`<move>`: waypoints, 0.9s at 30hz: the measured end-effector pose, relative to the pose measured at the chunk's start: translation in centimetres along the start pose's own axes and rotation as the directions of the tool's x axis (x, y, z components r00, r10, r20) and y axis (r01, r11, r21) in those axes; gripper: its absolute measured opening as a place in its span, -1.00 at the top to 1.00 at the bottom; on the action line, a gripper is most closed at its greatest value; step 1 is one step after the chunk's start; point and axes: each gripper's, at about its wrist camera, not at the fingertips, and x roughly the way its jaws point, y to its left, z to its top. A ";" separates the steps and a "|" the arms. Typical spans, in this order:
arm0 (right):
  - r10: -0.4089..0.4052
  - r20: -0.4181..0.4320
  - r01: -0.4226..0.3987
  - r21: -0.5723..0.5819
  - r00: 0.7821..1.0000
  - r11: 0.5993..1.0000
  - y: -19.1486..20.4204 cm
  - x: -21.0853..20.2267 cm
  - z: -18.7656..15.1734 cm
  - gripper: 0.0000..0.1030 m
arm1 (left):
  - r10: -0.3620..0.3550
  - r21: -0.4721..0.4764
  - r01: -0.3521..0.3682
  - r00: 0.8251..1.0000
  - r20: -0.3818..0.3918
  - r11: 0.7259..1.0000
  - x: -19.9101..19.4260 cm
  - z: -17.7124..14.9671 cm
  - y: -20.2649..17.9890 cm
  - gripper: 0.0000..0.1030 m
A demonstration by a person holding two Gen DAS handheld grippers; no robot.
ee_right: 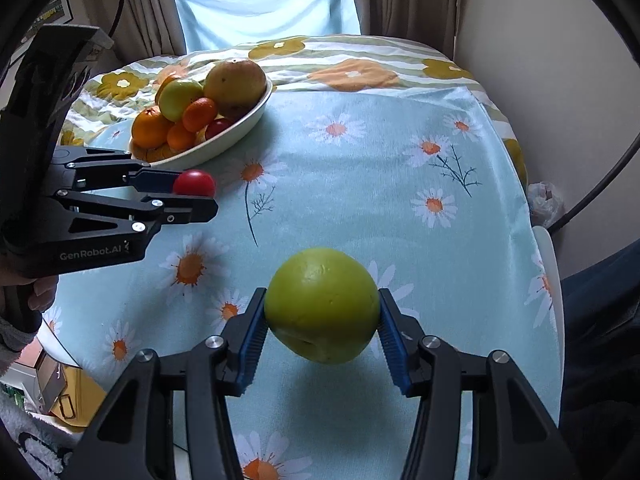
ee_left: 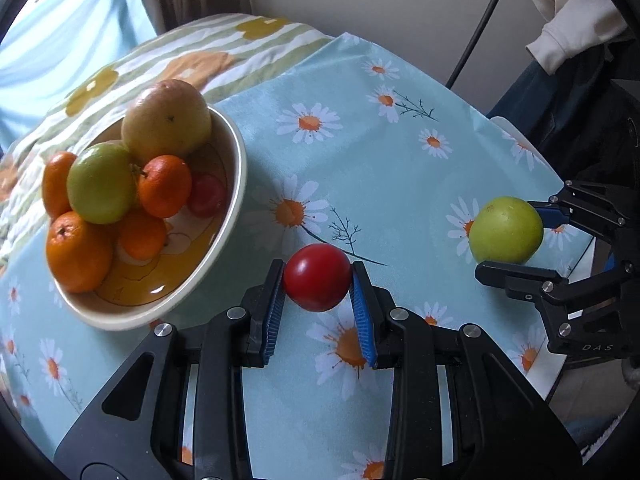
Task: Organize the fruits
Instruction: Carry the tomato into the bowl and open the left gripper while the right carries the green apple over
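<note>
Between the blue pads of the left gripper point(ee_left: 317, 280), a small red fruit point(ee_left: 317, 277) is clamped just above the daisy-print cloth point(ee_left: 400, 168) on the counter. To its right, the right gripper point(ee_right: 322, 312) has its fingers pressed against both sides of a green apple point(ee_right: 322, 305), also lifted off the cloth. Farther back on the left, a cream bowl point(ee_left: 236, 184) holds oranges point(ee_left: 78, 251), a green apple, a large yellowish fruit point(ee_left: 166, 122) and another red one.

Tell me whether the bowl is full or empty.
Nearly full: the cream ceramic bowl holds piled oranges, a green apple and a large yellow-pink fruit.
</note>
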 end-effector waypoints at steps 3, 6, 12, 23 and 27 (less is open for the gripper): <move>0.013 0.015 -0.013 -0.023 1.000 1.000 0.7 -0.8 1.0 0.06 | 0.019 -0.029 -0.019 1.000 0.016 0.999 -1.7 -0.2 0.7 0.29; 0.028 0.028 -0.027 -0.051 0.999 0.998 1.6 -1.6 2.1 0.06 | 0.046 -0.065 -0.044 0.998 0.035 0.997 -3.4 -0.3 1.7 0.29; 0.076 0.066 -0.069 -0.103 0.995 0.992 3.6 -2.6 5.1 0.06 | 0.104 -0.128 -0.095 0.993 0.062 0.987 -6.0 -0.5 4.2 0.29; 0.161 0.109 -0.138 -0.196 0.981 0.971 7.9 -2.0 10.9 0.06 | 0.165 -0.216 -0.140 0.981 0.102 0.966 -7.8 -0.1 9.0 0.29; 0.180 0.107 -0.155 -0.207 0.978 0.966 8.9 -1.0 12.6 0.06 | 0.160 -0.232 -0.134 0.982 0.098 0.963 -7.0 -0.1 10.4 0.29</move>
